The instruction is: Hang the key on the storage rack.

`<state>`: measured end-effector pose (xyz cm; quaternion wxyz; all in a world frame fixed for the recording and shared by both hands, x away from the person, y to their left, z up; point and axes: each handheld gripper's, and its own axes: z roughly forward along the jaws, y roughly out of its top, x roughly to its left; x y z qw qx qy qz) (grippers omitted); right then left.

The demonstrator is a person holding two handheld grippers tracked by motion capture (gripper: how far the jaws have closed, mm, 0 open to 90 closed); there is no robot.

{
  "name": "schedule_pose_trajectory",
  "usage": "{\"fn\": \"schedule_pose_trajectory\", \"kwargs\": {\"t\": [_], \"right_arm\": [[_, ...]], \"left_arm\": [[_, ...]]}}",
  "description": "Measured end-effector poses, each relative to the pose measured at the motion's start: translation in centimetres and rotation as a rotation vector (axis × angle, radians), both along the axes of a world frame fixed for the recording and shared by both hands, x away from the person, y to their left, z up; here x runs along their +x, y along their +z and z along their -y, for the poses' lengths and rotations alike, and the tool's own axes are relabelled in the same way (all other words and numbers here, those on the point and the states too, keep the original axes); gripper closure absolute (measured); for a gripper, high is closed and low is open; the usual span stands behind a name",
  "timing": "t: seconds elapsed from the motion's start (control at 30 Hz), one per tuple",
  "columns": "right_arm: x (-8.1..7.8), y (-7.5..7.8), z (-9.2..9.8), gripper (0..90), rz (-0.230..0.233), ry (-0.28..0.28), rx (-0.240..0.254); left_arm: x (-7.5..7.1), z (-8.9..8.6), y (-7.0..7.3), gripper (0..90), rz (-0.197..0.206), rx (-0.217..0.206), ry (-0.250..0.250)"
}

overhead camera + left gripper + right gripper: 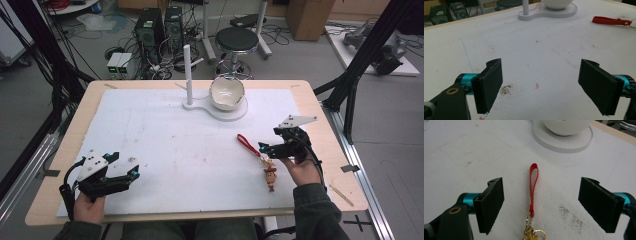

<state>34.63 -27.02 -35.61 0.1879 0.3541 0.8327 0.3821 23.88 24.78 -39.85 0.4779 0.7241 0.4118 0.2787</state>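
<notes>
White sheeting (165,150) is seen to cover most of the wooden table (330,150), marked in places by dark smudges and faint stains. At the near left corner, the left gripper (122,167) is held low over the sheet by the person's left hand (90,205); in the left gripper view its jaws are spread wide with nothing between them, and only stained sheet is observed ahead.

At the near right, the right gripper (266,148) is held in the right hand (302,170), its grey three-cornered plate uppermost. Its jaws are noted as standing apart and unloaded, though not at their widest. The keychain (260,159) lies flat on the sheet just beside and below this gripper. In the right gripper view the red strap (533,186) is seen running straight away between the two jaws, untouched by either, with the gold links (530,227) at the bottom edge. A small figure charm (270,178) is attached at the near end, close to the right hand.

No obstruction is recorded between the strap and the far fixtures. At the far centre of the sheet a white stand (230,114) is placed, bearing a white bowl (226,93) on its round pad and an upright white post (188,70) on its smaller lobe.

Beyond the table, a black stool (236,40), computer towers (160,30) and loose cabling are noted on the floor.
</notes>
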Motion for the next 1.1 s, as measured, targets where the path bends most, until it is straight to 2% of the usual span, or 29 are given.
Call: {"fn": "schedule_pose_trajectory", "kwargs": {"t": [0.2,0.3,0.4,0.47,0.6,0.77,0.97,1.03,1.1], "right_arm": [[1.1,-0.5,-0.4,25.3,-0.05,-0.003,-0.008],[1.8,-1.3,-0.5,27.9,-0.083,-0.005,-0.002],[2.0,-1.7,-0.6,30.3,-0.096,-0.005,-0.001],[2.3,-2.1,-1.0,32.9,-0.118,0.002,-0.029],[2.5,-2.3,-1.2,36.4,-0.12,0.009,-0.034],[3.1,-3.0,-1.7,40.9,-0.166,0.015,-0.069],[3.5,-3.6,-2.0,44.8,-0.184,0.012,-0.096],[3.5,-3.8,-2.0,47.5,-0.184,0.013,-0.092],[3.6,-4.5,-1.9,51.3,-0.206,0.01,-0.088]], "left_arm": [[0.0,0.0,0.0,20.2,0.0,0.002,-0.001],[0.0,0.0,0.0,20.2,0.001,0.001,-0.001],[0.0,0.0,0.0,20.2,0.001,0.0,-0.001],[0.0,0.0,0.0,20.2,0.002,-0.001,-0.002],[0.1,0.1,0.0,20.1,0.002,-0.004,-0.004],[0.1,0.1,0.0,20.2,0.001,-0.005,-0.006],[0.1,0.0,0.0,20.2,0.004,-0.005,-0.003],[0.0,0.0,0.0,20.2,0.004,-0.004,-0.003],[0.0,0.0,0.0,20.2,0.004,-0.006,-0.002]]}}
